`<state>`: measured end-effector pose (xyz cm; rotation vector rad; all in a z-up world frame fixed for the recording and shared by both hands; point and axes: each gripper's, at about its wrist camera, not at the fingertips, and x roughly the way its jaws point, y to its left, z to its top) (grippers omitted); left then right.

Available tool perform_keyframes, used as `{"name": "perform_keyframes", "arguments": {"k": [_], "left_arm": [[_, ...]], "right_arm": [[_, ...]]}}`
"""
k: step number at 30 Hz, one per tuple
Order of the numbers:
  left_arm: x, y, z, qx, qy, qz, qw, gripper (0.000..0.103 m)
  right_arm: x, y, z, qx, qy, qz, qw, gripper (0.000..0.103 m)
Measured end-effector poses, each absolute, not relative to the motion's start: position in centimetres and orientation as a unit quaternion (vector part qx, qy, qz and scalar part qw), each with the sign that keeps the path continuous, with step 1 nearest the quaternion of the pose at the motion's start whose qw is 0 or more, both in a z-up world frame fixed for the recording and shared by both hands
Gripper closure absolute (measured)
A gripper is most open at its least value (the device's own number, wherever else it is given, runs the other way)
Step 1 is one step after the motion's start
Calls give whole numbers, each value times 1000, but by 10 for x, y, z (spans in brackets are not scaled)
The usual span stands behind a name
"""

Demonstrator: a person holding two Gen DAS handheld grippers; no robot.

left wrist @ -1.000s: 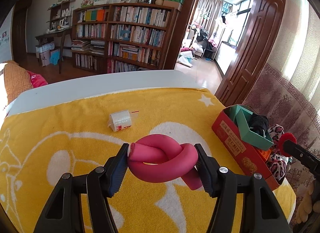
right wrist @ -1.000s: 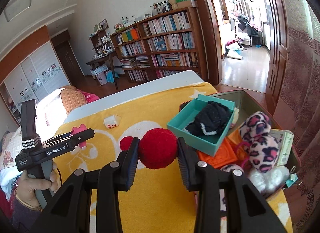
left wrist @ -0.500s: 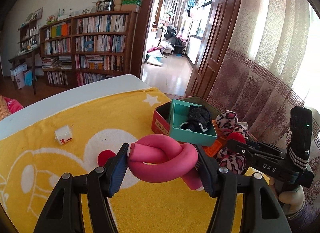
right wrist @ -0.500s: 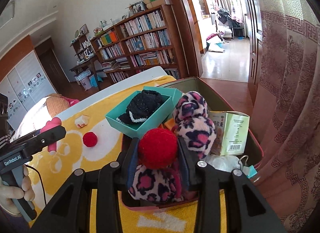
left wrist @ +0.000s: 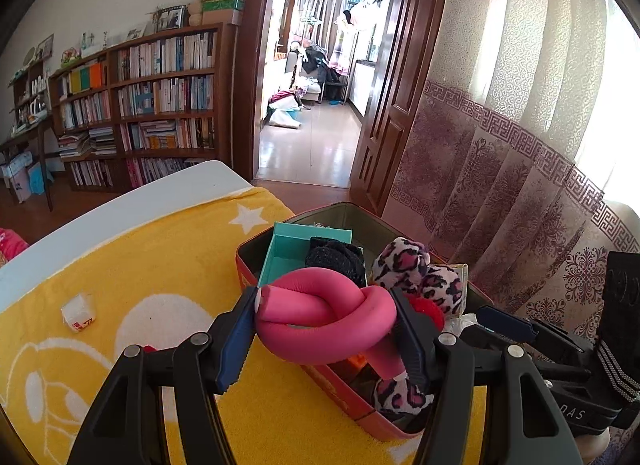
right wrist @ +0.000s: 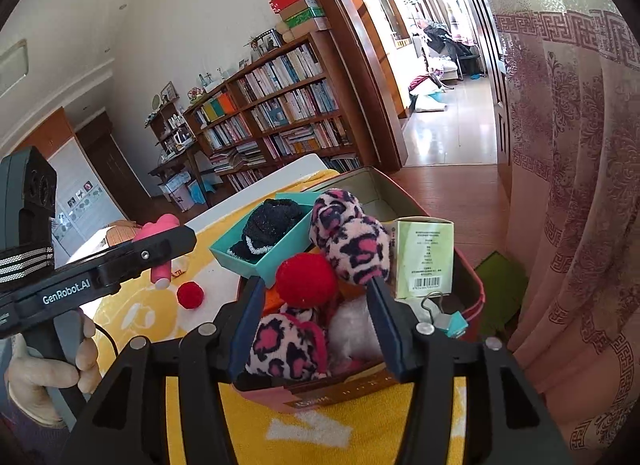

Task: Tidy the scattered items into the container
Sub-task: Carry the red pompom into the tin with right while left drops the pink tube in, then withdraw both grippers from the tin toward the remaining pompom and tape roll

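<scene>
Right claw (right wrist: 316, 329) has just been opening, pompom (right wrist: 306, 280) loose in box (right wrist: 470, 289); left claw (left wrist: 325, 335) grips roller (left wrist: 320, 329).

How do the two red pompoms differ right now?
The bigger red pompom lies in the red container, between the open right gripper, whose jaws have just been opening. The small red pompom lies out on the yellow towel, untouched. Both are round, fuzzy and red.

Pompom (right wrist: 306, 280) in container (right wrist: 474, 297), carton (left wrist: 79, 312) left (on towel (left wrist: 160, 265))
</scene>
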<state>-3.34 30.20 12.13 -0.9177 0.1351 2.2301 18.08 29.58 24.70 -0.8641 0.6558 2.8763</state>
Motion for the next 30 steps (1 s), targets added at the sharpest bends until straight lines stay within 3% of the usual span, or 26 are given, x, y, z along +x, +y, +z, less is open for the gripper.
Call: {"name": "perform_keyframes", "arguments": {"k": [18,22,30], "left_arm": [[-92,424,112,-377,82,840,382,37],[-105,428,105,-394,60,838,373,21],[-104,399,103,-396,42,842,364,21]], "right_arm": [[192,317,239,-277,239,931,19,44],[192,316,240,-278,234,932,19,44],[190,319,239,-274,249,929,18,44]]}}
